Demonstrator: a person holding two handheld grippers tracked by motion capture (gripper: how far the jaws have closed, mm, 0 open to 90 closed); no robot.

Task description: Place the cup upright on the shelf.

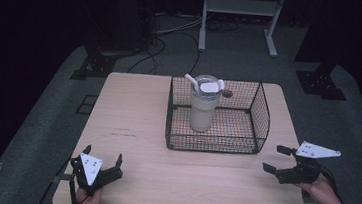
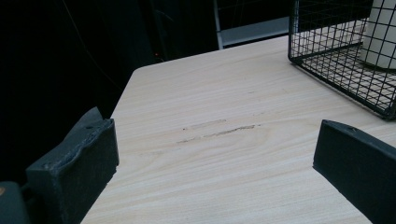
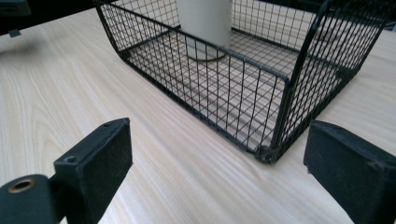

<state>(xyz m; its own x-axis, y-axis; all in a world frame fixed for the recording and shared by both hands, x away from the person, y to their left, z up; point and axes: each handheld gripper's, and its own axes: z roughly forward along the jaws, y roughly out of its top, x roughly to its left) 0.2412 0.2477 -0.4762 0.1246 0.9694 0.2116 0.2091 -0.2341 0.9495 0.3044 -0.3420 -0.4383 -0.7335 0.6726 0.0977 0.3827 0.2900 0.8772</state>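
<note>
We find no brand, label or readable writing on any thing here. A black wire mesh basket [image 1: 263, 117] stands on the far middle part of the pale wooden tabletop [image 1: 138, 108]. Inside it, near its left side, stands a cream-coloured tumbler with a clear lid and a white straw [image 1: 204, 104]. The tumbler is upright, so its long axis is vertical, and the straw leans to the upper left in the high view.

The left claw [image 1: 103, 156] rests near the front left edge of the tabletop, well apart from the basket, and its jaws are spread wide with nothing between them. The right claw [image 1: 278, 159] is near the front right corner of the basket, also with jaws spread wide and empty. In the right gripper view this basket corner [image 3: 266, 151] lies just ahead, between the two jaws.
</note>
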